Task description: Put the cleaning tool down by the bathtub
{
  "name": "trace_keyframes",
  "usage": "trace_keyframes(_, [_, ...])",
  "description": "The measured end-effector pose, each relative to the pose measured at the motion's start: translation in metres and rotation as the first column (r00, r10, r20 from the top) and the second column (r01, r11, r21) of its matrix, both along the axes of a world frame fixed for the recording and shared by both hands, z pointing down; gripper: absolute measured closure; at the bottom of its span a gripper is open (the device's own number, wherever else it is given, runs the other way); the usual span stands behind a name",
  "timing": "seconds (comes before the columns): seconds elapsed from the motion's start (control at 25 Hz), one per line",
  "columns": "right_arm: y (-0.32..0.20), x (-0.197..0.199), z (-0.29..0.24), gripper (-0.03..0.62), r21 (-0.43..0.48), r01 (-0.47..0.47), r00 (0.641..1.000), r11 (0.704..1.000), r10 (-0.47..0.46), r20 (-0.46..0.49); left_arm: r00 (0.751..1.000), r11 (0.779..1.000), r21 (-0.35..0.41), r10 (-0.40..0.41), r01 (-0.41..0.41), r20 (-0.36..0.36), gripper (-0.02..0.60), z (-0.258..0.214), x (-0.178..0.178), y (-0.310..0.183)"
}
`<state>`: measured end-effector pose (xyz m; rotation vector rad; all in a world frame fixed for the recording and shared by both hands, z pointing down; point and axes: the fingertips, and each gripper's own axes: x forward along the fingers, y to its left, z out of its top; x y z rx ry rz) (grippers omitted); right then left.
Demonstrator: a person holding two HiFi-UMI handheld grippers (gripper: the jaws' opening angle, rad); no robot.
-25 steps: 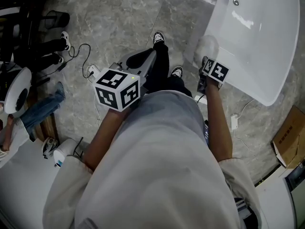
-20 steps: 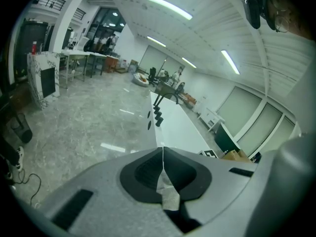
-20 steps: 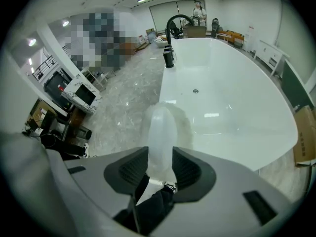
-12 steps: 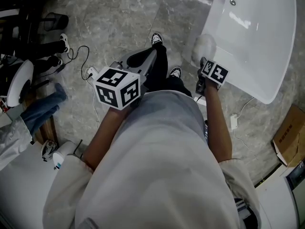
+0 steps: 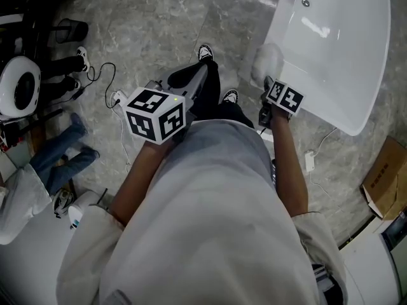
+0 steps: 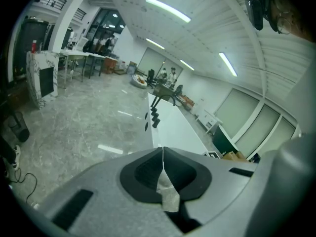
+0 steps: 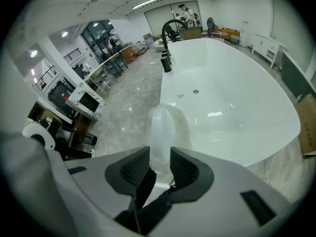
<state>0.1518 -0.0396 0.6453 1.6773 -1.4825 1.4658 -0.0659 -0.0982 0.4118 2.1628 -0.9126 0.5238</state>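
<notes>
White bathtub [image 5: 346, 62], cleaning tool [image 7: 165, 127] between just-closing right tongs [image 7: 159, 166]

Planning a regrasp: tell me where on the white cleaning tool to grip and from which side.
Grip the cleaning tool on its narrow lower stem, coming from the floor side, away from the bathtub, with the pads across its thin width. The wider white end looks too bulky. The right gripper, whose jaws have just been closing, has the stem between them this way.
</notes>
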Motion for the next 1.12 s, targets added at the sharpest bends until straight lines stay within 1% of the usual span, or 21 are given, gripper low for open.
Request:
trace_keyframes(0.52, [-0.003,0.002,-0.029,0.482,0.067,0.031,0.999,0.997,-0.034,0.035,1.000,1.000,0.013,-0.004,0.004,-0.007,0.571,-0.003,0.006,0.005])
trace_keyframes(0.84, [-0.004,-0.003,-0.061,0.517,0.137,0.073,0.994,0.988,-0.082,0.065,1.000,1.000,0.028,0.001,0.000,-0.018,0.571,-0.010,0.006,0.009])
trace_keyframes(0.96, [-0.003,-0.003,-0.077,0.529,0.170,0.085,0.994,0.982,-0.095,0.053,1.000,1.000,0.030,0.007,-0.007,-0.026,0.571,-0.012,0.007,0.012])
trace_keyframes(1.12, [-0.003,-0.005,-0.099,0.541,0.216,0.126,0.990,0.968,-0.135,0.028,0.999,0.999,0.033,0.016,-0.015,-0.028,0.571,-0.014,0.009,0.017])
